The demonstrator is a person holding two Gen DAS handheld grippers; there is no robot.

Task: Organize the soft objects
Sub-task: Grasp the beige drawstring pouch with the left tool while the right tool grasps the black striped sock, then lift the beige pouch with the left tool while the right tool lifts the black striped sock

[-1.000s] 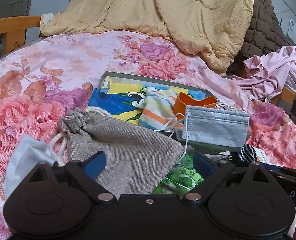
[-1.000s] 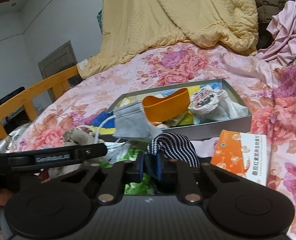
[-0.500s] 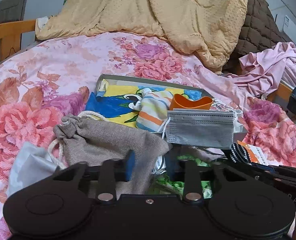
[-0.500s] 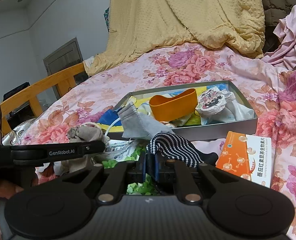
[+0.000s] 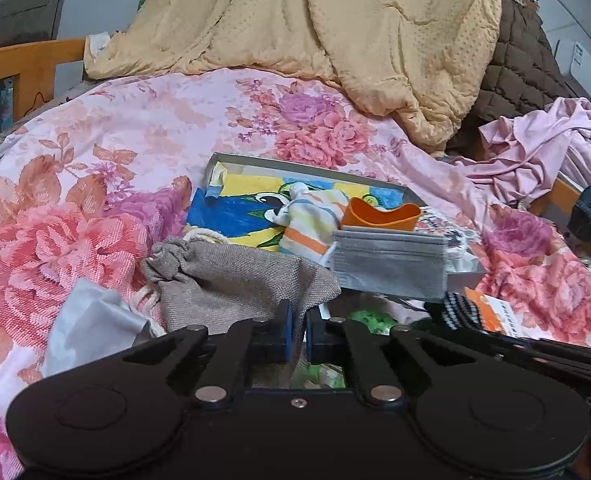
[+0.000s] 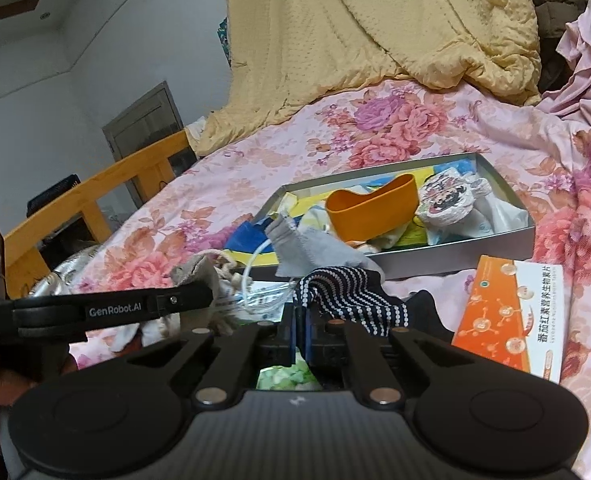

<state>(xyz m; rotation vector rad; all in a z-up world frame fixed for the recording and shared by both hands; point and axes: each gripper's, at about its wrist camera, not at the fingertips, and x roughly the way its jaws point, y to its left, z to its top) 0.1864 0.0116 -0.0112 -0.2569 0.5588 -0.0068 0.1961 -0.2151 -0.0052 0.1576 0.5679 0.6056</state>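
- Your left gripper (image 5: 298, 330) has just been closing; its jaws now stand nearly together, pinching the near edge of the grey drawstring pouch (image 5: 239, 284), which lies on the flowered bedspread (image 5: 143, 136).
- Your right gripper (image 6: 301, 334) has its jaws pressed tight on the near edge of the black-and-white striped sock (image 6: 351, 296); the rest of the sock lies ahead on the bed.
- The grey face mask (image 5: 389, 260) hangs over the near wall of the shallow grey box (image 5: 255, 159), its ear loop trailing toward the pouch.
- Inside the box sit an orange cup (image 6: 371, 212), a striped pastel cloth (image 5: 311, 224) and a patterned white bundle (image 6: 447, 200), on top of a blue-and-yellow picture sheet (image 5: 231, 216).
- An orange-and-white carton (image 6: 511, 312) lies on the bedspread just right of the sock, near the box's front wall.
- Something green (image 6: 287, 378) shows under both grippers; you cannot tell what it is.
- A yellow quilt (image 5: 335, 32) is heaped at the far end of the bed, with pink fabric (image 5: 543, 148) bunched to its right.
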